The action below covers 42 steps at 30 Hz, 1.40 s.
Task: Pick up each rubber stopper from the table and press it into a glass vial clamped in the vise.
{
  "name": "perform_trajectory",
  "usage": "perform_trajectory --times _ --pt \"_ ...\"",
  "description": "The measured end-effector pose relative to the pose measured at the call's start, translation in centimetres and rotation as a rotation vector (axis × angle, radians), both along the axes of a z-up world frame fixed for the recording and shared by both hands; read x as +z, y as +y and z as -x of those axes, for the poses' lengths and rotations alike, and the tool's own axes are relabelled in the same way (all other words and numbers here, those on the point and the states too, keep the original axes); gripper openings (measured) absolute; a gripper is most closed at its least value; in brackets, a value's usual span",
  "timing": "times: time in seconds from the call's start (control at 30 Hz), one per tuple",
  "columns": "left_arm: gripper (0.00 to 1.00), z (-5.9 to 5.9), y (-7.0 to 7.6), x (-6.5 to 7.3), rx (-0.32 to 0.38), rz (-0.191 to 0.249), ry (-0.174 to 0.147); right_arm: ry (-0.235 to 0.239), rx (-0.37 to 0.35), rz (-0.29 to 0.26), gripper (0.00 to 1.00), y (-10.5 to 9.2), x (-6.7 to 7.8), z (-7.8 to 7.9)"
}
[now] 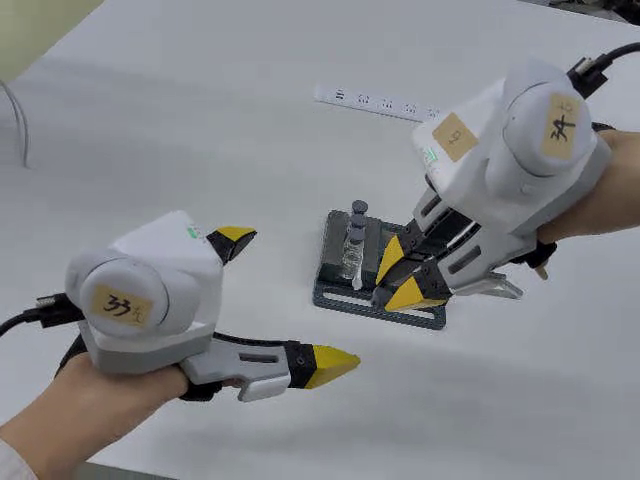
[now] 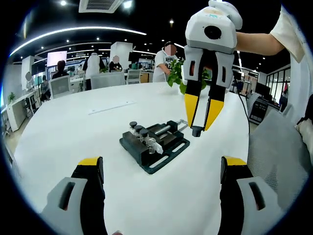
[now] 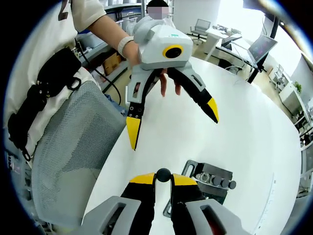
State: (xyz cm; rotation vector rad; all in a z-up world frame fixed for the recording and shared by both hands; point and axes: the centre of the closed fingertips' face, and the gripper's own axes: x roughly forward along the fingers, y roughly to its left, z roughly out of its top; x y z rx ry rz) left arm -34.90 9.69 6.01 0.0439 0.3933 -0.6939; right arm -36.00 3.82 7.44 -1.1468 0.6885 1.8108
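Well in from the tabletop (image 1: 200, 120) edges, a black vise (image 1: 338, 292) clamps a row of glass vials (image 1: 354, 245). Right claw (image 2: 198, 126) hovers near the vise, pinching a dark rubber stopper (image 3: 163, 175). Left claw (image 1: 290, 300) is spread wide, apart from the vise.

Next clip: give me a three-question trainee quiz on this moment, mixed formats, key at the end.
1. True or false: the left gripper is shut.
2. What does the right gripper hold between its tips? A) a rubber stopper B) a pen C) nothing
3. Fill in: the glass vials stand clamped in the ____.

Key: 1 false, its jaws are wide apart; 2 A; 3 vise.
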Motion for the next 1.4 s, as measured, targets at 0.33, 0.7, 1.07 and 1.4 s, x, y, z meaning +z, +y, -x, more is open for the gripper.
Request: perform_trajectory --times 0.33,0.7,1.07,1.4 --pt "0.99 0.2 1.8 -0.6 0.032 -0.007 0.014 -0.033 0.013 0.046 0.06 0.0 -0.8 -1.9" --pt "0.99 0.7 3.1 -0.9 0.061 -0.019 0.028 -0.1 0.075 0.106 0.06 1.0 -1.5 -4.5" --pt "0.98 0.9 3.5 -1.1 0.071 -0.016 0.036 -0.128 0.101 0.141 0.06 2.1 -2.5 -6.7" --pt "0.98 1.0 3.7 -1.1 0.08 -0.015 0.04 -0.13 0.162 0.133 0.06 2.6 -3.4 -7.1"
